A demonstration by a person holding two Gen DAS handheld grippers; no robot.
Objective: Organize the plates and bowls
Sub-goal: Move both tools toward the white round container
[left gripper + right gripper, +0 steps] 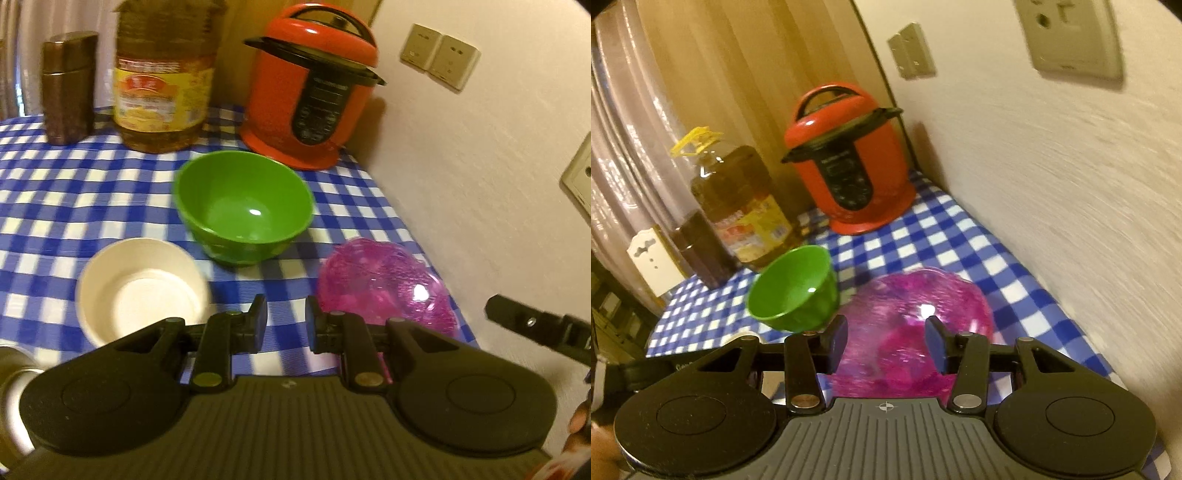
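Where the left wrist looks down, the left tool (286,325) hangs above the checked bench (55,184), its fingers narrowly apart with nothing between them. A white bowl (142,290), a green bowl (243,206) and a pink plate (384,284) sit apart. From the right wrist, the right tool (886,343) is spread above the pink plate (916,325), clear of it; the green bowl (794,288) sits just left, before a red cooker (849,166).

It was a home kitchen: a red rice cooker (312,92), a big oil bottle (162,77) and bowls stood on a checked-cloth table (74,184).
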